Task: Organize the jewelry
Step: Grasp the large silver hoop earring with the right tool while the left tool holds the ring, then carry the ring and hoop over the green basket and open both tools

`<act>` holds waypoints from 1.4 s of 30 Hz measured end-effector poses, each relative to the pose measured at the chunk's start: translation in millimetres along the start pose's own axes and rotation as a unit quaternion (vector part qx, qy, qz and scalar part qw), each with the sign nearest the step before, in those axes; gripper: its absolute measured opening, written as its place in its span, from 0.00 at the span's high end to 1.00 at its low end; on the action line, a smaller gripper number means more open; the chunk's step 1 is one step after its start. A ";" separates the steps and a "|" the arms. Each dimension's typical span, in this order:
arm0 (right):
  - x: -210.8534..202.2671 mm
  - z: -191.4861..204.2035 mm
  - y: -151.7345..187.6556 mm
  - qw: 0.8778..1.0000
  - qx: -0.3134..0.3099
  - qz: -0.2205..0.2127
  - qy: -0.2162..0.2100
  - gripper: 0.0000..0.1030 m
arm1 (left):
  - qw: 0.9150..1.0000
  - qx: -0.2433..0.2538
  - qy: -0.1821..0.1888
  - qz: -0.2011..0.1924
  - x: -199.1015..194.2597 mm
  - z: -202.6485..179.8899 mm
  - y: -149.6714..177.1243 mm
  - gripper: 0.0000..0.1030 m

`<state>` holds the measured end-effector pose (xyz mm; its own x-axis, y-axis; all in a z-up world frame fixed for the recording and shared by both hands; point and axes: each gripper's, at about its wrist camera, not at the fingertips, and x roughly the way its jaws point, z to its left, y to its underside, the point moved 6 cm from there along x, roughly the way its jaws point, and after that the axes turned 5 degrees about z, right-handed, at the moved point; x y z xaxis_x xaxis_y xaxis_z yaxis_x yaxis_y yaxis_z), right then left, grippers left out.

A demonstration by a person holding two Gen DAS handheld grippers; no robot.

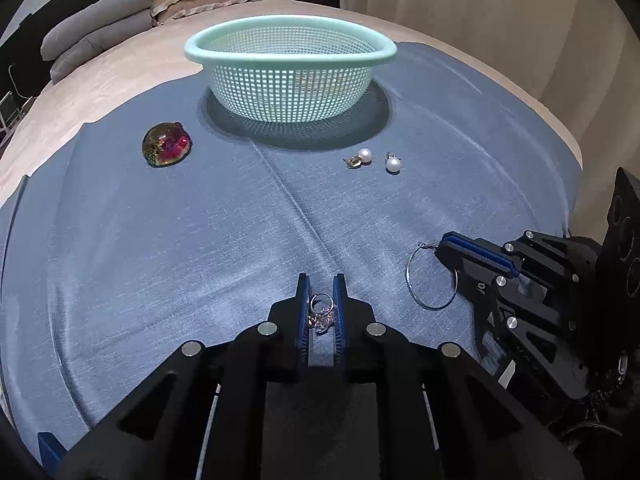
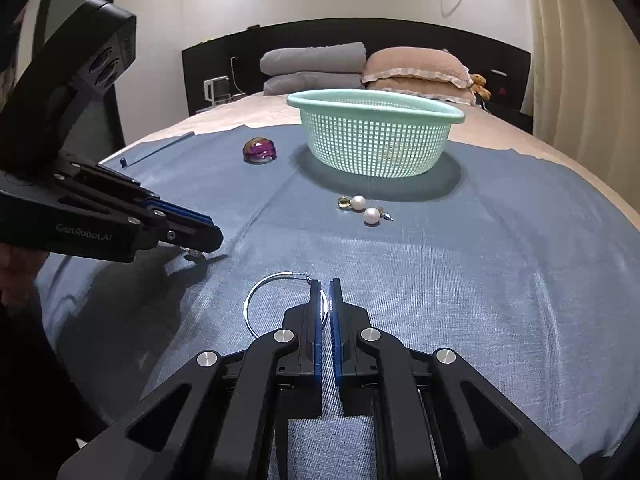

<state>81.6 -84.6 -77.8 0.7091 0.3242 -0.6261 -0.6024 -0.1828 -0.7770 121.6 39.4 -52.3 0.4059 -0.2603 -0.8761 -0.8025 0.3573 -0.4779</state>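
A mint green mesh basket (image 1: 290, 49) stands at the far middle of a blue cloth (image 1: 180, 240); it also shows in the right wrist view (image 2: 374, 106). My left gripper (image 1: 322, 280) is shut on a silver ring (image 1: 321, 312) with clear stones, low over the cloth. My right gripper (image 2: 325, 285) is shut on a large silver hoop earring (image 2: 256, 292), which also shows in the left wrist view (image 1: 430, 278). Two pearl earrings (image 1: 376, 160) lie in front of the basket. A domed red-and-gold brooch (image 1: 166, 144) lies left of it.
The cloth covers a beige bed (image 1: 120, 80). Grey and beige pillows (image 2: 360, 68) lie at the black headboard (image 2: 400, 36). Curtains (image 2: 580, 60) hang on the right. The left gripper body (image 2: 100, 216) hovers to the left of the right gripper.
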 end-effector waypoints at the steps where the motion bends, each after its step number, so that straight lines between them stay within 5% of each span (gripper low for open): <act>1: -0.8 -1.4 -0.2 1.000 0.005 -0.001 -0.002 0.91 | 1.000 -0.003 -0.001 0.002 -0.7 2.4 0.3 0.88; 2: -1.5 -2.7 -1.1 1.000 0.009 -0.002 -0.006 0.85 | 1.000 -0.006 -0.003 0.003 -1.7 5.2 0.8 0.88; 4: -4.2 -2.6 -1.6 1.000 0.016 -0.009 -0.016 0.50 | 1.000 -0.012 -0.005 0.003 -4.0 9.6 1.6 0.88; 7: -5.2 8.1 -1.8 1.000 -0.006 -0.015 -0.023 0.43 | 1.000 -0.019 -0.006 0.005 -6.6 14.4 1.5 0.88; 11: 6.4 21.6 4.9 0.999 -0.050 0.003 0.007 0.43 | 1.000 -0.020 -0.008 0.003 -12.2 16.3 2.9 0.88; 13: 6.3 25.7 4.7 0.998 -0.059 0.006 0.005 0.60 | 1.000 -0.022 -0.009 0.002 -13.8 16.8 2.5 0.88; 26: -6.2 8.8 -15.7 0.999 -0.033 0.008 0.003 0.60 | 1.000 -0.019 -0.009 0.001 -26.2 20.8 -5.0 0.88; 42: -43.6 -67.0 -154.8 0.989 -0.097 -0.082 0.079 0.60 | 0.998 0.015 -0.025 -0.054 -63.0 35.2 -99.8 0.88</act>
<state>168.5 -132.6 65.4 0.8490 0.2176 -0.4814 -0.4044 -0.3187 -0.8573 191.5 51.8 48.3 0.5110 -0.2528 -0.8216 -0.7400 0.3570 -0.5701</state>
